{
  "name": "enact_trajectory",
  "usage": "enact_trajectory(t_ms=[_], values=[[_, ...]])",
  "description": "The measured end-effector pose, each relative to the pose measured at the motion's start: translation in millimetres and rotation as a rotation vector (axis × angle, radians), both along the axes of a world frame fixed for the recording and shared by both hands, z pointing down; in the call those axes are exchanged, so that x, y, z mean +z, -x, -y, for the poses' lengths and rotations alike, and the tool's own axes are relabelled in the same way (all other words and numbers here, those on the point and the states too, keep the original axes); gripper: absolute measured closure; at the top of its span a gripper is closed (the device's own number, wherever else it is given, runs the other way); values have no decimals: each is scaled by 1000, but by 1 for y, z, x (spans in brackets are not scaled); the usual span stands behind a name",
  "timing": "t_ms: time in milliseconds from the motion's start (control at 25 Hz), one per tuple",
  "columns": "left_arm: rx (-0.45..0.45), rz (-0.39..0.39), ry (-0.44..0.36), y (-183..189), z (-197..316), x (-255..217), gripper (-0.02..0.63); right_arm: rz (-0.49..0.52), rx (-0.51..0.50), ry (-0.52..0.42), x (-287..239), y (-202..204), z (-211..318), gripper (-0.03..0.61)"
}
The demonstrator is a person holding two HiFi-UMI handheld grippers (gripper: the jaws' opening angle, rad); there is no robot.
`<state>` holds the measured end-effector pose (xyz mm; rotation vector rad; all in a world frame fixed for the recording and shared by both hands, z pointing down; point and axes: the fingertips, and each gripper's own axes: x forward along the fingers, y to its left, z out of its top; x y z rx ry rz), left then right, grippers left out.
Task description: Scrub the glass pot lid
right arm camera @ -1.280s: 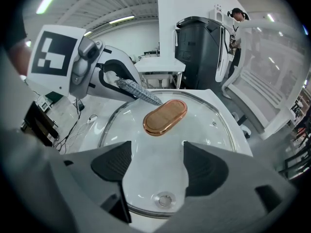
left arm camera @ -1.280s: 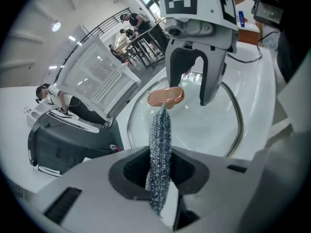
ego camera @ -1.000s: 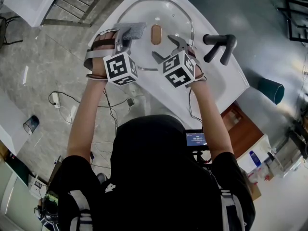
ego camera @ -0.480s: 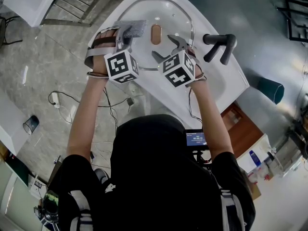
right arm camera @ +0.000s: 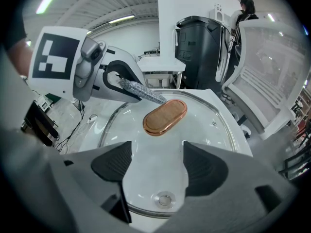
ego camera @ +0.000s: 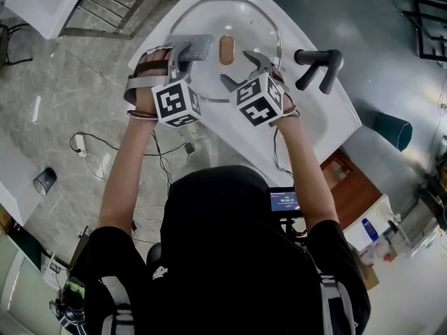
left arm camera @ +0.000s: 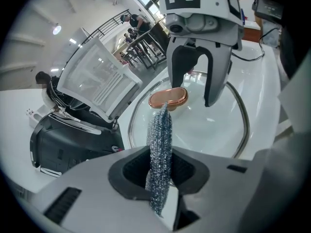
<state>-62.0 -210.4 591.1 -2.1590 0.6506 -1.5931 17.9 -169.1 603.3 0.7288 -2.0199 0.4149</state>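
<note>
Where the two marker cubes and the person's hands sit in the head view, they cover the near rim of the glass pot lid (ego camera: 234, 19), so only its far arc of metal band shows whole. The lid lies flat on the white counter (ego camera: 328, 121), at twelve o'clock from the person. In the left gripper view the gripper's own body cuts off the lid's near edge.

The left gripper (ego camera: 184, 50) is at the lid's nine o'clock, its jaws clamped on a silvery scouring pad (left arm camera: 160, 144). The pad is held on edge, so it reads as a thin strip; its long axis runs away from the jaws toward the copper handle (left arm camera: 167, 98) at the lid's middle. I cannot tell whether the pad's tip touches the glass or hangs just over it.

The handle is an oval; from the head view its long axis runs twelve to six o'clock.

The right gripper (right arm camera: 155, 166) is at the lid's five o'clock. Its jaws stand apart and grip nothing, and the lid's rim with a small metal stud (right arm camera: 165, 199) shows in the gap. A black tap (ego camera: 318, 65) stands at the lid's three o'clock.
</note>
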Motion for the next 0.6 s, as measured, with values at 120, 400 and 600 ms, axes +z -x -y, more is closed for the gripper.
enact_trajectory(t_ms=[120, 400, 600], values=[[4, -3, 1, 0, -7, 1, 537, -1, 0, 0, 0, 0, 0, 253], [0, -7, 10, 2, -17, 1, 537, -2, 1, 1, 0, 0, 0, 252], [-6, -13, 21, 4, -28, 2, 537, -3, -2, 0, -1, 0, 0, 252]])
